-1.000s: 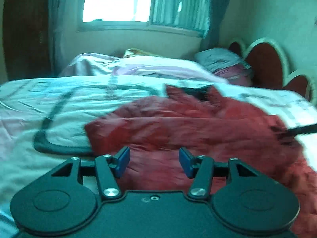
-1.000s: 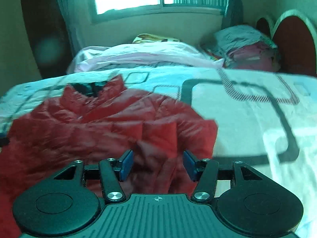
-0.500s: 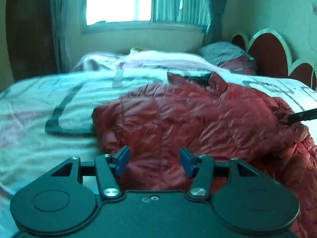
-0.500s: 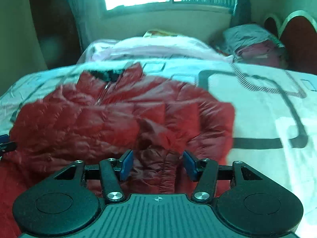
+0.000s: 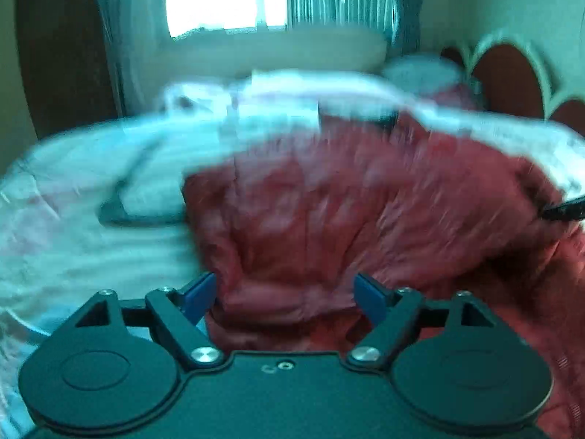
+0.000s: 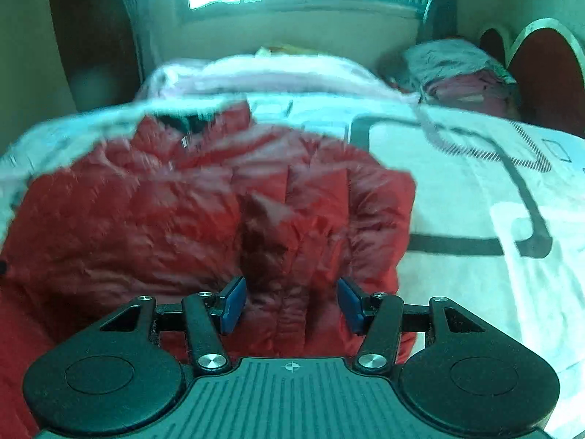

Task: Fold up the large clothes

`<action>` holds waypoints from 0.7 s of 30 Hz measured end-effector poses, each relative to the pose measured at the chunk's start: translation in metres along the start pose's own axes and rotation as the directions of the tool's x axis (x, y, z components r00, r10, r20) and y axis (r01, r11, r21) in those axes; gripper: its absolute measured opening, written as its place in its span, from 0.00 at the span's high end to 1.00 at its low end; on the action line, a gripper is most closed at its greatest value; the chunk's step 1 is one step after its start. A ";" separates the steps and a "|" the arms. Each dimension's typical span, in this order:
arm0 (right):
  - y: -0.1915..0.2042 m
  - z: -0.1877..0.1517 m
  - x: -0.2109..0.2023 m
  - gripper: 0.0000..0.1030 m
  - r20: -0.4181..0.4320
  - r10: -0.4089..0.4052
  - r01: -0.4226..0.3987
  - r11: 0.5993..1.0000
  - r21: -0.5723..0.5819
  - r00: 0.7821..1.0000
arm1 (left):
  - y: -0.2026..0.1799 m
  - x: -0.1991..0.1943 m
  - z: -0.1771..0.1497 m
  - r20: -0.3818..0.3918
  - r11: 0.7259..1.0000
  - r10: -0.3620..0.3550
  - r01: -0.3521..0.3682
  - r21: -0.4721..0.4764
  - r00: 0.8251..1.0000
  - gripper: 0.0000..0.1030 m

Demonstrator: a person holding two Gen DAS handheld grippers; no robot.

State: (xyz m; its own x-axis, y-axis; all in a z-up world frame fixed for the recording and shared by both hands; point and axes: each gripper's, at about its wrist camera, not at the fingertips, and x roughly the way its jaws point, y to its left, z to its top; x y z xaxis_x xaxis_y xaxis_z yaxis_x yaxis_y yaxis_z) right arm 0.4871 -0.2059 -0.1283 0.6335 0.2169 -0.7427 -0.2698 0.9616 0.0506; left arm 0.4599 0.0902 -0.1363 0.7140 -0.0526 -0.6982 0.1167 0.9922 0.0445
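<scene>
Left tongs [image 5: 285, 292] are opening right now, pads wider apart than a second ago, with the near hem of the red puffer jacket [image 5: 365, 197] bulging up between them but neither pad pressing on it. Right tongs [image 6: 290, 303] are sitting half apart, same gap as before, jacket fabric lying between the pads, no visible clamp. Both views have dropped closer to the jacket than a second ago; it is filling more of each frame, and the left view is smeared by motion.

Reading: left side is widening to take a thick bite of padded hem, so the grab for the fold looks about to start, not yet made.

Jacket is lying spread on the bed [image 6: 475, 201], collar at the far end toward the window, near edge directly under both tongs. Left tongs are over its left-hand corner, bedsheet showing just beside; right tongs are over the right-hand part, near a dark crease. A dark tip is poking in at the left view's right edge, probably the other tongs.
</scene>
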 end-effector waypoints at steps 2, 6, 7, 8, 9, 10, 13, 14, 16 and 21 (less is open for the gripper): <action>-0.001 0.000 0.005 0.46 -0.015 -0.003 0.003 1.000 0.029 1.000 | 0.009 0.009 0.000 -0.027 0.998 -0.034 0.033 -0.045 0.999 0.22; -0.012 -0.008 -0.033 0.46 0.039 -0.008 0.005 0.997 0.078 0.999 | 0.011 -0.018 -0.007 0.037 1.000 -0.002 0.002 -0.009 0.999 0.04; -0.017 -0.013 -0.041 0.40 0.037 -0.005 0.002 0.995 0.097 0.999 | 0.014 -0.022 -0.011 0.032 1.000 -0.008 0.009 -0.022 0.999 0.03; -0.021 -0.020 -0.050 0.15 0.032 -0.011 0.007 0.994 0.111 0.999 | 0.016 -0.024 -0.015 0.022 0.999 -0.012 0.012 -0.034 1.000 0.04; -0.024 -0.028 -0.061 0.09 0.044 -0.024 0.019 0.994 0.110 0.999 | 0.017 -0.027 -0.020 0.013 0.999 -0.016 0.017 -0.042 1.000 0.04; -0.026 -0.035 -0.071 0.09 0.049 -0.031 0.026 0.994 0.107 0.998 | 0.018 -0.030 -0.025 0.003 0.999 -0.019 0.020 -0.047 1.000 0.05; -0.030 -0.057 -0.096 0.09 0.035 -0.041 0.036 0.991 0.125 0.999 | 0.015 -0.043 -0.038 -0.023 0.999 -0.019 0.018 -0.039 1.000 0.08; -0.032 -0.064 -0.104 0.09 0.034 -0.037 0.032 0.990 0.136 0.999 | 0.015 -0.049 -0.041 -0.028 0.999 -0.018 0.017 -0.041 0.999 0.09; -0.033 -0.079 -0.118 0.09 0.034 -0.029 0.023 0.989 0.146 0.999 | 0.014 -0.061 -0.048 -0.028 0.999 -0.014 0.012 -0.046 1.000 0.09; -0.033 -0.114 -0.140 0.22 0.002 0.004 -0.004 0.991 0.133 1.000 | 0.010 -0.092 -0.067 -0.025 0.998 0.020 -0.022 -0.055 0.999 0.10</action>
State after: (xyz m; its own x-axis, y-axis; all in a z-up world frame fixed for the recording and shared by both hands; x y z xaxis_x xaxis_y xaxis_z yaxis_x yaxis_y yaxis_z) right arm 0.3247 -0.2872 -0.1023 0.6338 0.2206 -0.7413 -0.1737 0.9746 0.1415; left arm 0.3489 0.1124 -0.1196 0.6991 -0.0296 -0.7144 0.0632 0.9978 0.0205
